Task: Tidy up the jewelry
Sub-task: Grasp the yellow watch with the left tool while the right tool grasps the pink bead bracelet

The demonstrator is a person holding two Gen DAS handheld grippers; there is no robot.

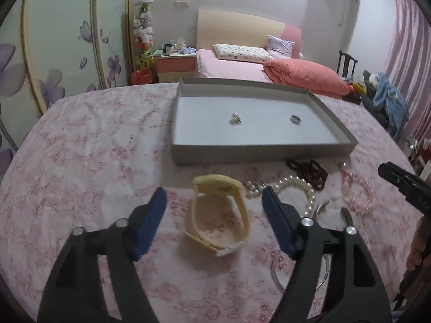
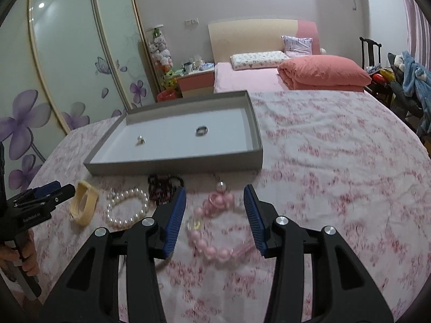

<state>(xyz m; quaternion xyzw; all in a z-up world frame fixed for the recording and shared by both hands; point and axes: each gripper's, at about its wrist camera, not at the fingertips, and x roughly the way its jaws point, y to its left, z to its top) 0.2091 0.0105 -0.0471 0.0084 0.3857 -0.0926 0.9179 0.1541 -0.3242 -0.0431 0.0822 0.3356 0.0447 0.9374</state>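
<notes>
A grey tray (image 1: 334, 113) (image 2: 172, 165) on the floral cloth holds a small earring (image 1: 235, 118) (image 2: 141, 140) and a silver ring (image 1: 295, 119) (image 2: 201, 130). My left gripper (image 1: 214, 197) is open, its jaws on either side of a cream watch (image 1: 218, 215) (image 2: 82, 202) lying on the cloth. My right gripper (image 2: 215, 195) is open above a pink bead bracelet (image 2: 212, 223) (image 1: 355, 191). A pearl bracelet (image 1: 291, 188) (image 2: 126, 207), a dark bead bracelet (image 1: 309, 171) (image 2: 164, 188) and a silver bangle (image 1: 327, 263) lie between them.
The cloth-covered table (image 1: 80, 161) fills the foreground. Behind it stand a pink bed (image 1: 242, 64), a nightstand (image 1: 176, 64), a flowered wardrobe (image 1: 54, 53) and a chair with clothes (image 1: 388, 94). The right gripper's body (image 1: 404, 185) shows at the left wrist view's right edge.
</notes>
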